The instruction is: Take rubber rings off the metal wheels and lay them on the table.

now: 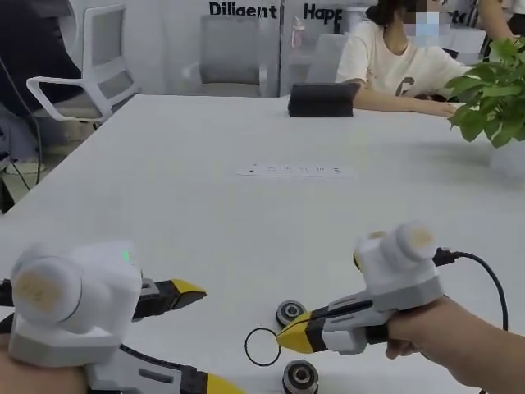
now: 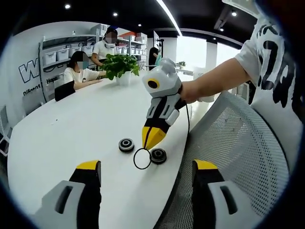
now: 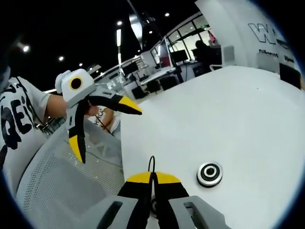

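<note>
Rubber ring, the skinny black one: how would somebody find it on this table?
Look at the near edge of the big white table, where the right gripper pinches its yellow tip shut. The rubber ring hangs at that tip, beside two metal wheels. It is just a thin, empty black loop, while the wheels are thick, shiny discs.
</note>
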Motion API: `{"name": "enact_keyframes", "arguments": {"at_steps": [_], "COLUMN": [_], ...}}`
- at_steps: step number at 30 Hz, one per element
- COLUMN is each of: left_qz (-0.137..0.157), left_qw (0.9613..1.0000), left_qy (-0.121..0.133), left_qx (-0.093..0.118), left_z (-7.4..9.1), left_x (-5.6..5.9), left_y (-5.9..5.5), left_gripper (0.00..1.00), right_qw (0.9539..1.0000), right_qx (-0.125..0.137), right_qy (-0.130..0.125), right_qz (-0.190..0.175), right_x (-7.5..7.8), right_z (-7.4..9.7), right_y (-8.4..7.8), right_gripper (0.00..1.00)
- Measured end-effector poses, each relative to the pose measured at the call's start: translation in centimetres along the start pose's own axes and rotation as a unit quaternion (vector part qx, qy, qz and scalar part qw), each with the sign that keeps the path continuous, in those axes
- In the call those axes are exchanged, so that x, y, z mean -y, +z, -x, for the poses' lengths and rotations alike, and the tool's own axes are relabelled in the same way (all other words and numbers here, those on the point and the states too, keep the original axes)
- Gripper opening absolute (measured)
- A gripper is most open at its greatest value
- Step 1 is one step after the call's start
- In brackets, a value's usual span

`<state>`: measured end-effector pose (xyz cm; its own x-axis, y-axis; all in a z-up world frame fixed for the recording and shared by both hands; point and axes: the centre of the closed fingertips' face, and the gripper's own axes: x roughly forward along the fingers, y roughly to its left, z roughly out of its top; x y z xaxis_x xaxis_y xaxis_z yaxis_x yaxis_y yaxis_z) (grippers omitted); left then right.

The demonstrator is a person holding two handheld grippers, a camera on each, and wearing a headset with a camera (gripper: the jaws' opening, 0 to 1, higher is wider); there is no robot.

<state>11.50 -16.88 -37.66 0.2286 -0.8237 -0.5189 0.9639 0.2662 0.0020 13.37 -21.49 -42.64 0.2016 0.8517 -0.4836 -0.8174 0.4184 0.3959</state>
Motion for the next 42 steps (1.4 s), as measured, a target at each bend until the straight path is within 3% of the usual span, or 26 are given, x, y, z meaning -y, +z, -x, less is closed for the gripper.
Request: {"name": "enact_keyframes", "arguments": {"at_steps": [18, 27, 34, 42], "left_qz": [0.02, 0.02, 0.016, 0.015], "left_qw": [0.9997, 0.9997, 0.9997, 0.9998], "left_qy": [0.014, 0.015, 0.015, 0.014], "left_qx": [-0.001, 0.0, -0.005, -0.005], "left_z": [1.4, 1.3, 1.2, 1.0], "left_x": [-0.5, -0.8, -1.0, -1.0], "left_y": [-0.9, -0.6, -0.8, -0.7], "left_gripper": [0.85, 0.85, 0.85, 0.85], "right_qw": [0.9979, 0.9972, 0.9962, 0.996], "right_qx": [-0.057, -0.055, -0.038, -0.018], "right_qy": [0.002, -0.023, -0.049, -0.057], "right_qz": [0.031, 0.045, 0.062, 0.066], "right_x": [-0.1, 1.1, 1.9, 1.9], "right_z": [-2.5, -2.3, -2.0, -1.1], "right_y": [-1.6, -1.2, -0.6, 0.1], "right_gripper": [0.0, 0.0, 0.24, 0.32]}}
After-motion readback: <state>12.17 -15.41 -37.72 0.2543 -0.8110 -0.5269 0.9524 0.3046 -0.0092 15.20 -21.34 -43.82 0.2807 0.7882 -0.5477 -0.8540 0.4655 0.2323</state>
